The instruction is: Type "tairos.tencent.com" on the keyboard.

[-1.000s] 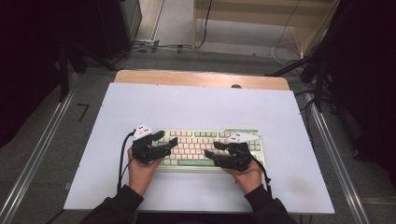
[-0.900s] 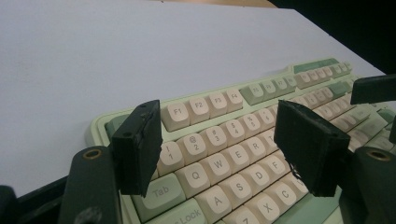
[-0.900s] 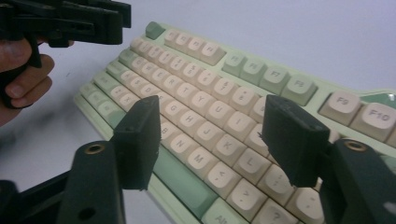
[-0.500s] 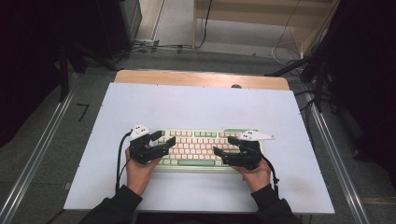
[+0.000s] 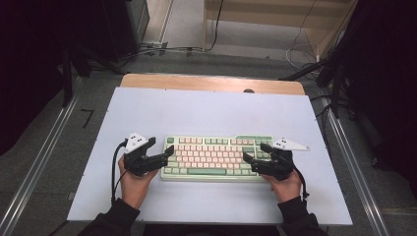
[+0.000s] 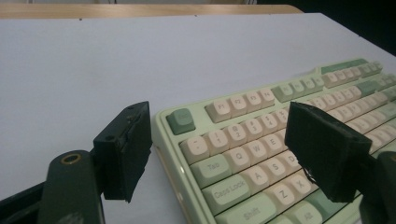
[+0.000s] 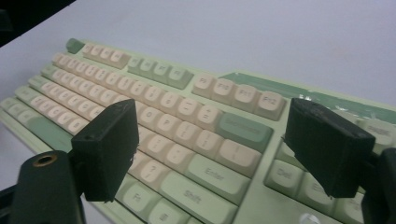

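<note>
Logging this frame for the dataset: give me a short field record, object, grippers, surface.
object: keyboard, green case with cream and green keys, lying flat
surface: white table
left gripper: at the keyboard's left end, jaws apart, one jaw off the edge, one over the keys
right gripper: at the keyboard's right end, jaws apart over the keys
contact: cannot tell if any jaw touches the keyboard
held: nothing clamped in either gripper

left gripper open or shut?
Open. In the left gripper view the left gripper has its jaws wide apart, one off the keyboard's left edge, one over the keys, gripping nothing.
</note>
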Tool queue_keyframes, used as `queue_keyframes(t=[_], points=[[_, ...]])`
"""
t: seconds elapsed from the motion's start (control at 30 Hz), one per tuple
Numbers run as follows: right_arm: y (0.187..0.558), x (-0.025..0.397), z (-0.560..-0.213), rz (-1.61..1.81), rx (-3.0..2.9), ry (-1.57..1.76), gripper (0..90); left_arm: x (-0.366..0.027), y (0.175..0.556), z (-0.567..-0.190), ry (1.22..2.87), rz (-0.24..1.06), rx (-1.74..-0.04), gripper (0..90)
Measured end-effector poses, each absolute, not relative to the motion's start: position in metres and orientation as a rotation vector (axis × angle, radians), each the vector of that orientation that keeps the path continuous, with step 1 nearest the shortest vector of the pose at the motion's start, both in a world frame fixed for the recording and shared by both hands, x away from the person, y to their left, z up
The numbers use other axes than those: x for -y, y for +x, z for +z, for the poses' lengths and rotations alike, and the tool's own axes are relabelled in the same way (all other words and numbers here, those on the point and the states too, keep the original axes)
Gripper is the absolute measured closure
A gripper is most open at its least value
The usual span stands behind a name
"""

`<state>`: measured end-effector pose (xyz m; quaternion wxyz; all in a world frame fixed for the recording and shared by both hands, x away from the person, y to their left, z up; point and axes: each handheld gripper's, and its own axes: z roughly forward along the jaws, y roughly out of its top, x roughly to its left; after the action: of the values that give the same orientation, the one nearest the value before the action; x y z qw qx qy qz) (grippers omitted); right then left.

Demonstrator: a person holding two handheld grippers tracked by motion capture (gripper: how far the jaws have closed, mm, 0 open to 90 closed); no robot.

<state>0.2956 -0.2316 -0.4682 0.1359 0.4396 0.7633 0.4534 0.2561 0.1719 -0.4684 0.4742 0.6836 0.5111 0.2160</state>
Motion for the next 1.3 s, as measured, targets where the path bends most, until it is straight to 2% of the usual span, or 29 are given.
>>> queue_keyframes(t=[0.2, 0.63, 1.3], points=[[0.295, 0.243, -0.468, 1.302, -2.175, 1.299, 14.1, -0.182, 0.254, -0.472, 1.679, 0.559, -1.285, 20.3], [0.291, 0.256, -0.466, 1.286, -2.134, 1.323, 14.2, -0.207, 0.249, -0.475, 1.661, 0.593, -1.339, 19.9], [0.284, 0.305, -0.466, 1.222, -2.042, 1.39, 14.2, -0.228, 0.25, -0.483, 1.642, 0.658, -1.461, 19.9]])
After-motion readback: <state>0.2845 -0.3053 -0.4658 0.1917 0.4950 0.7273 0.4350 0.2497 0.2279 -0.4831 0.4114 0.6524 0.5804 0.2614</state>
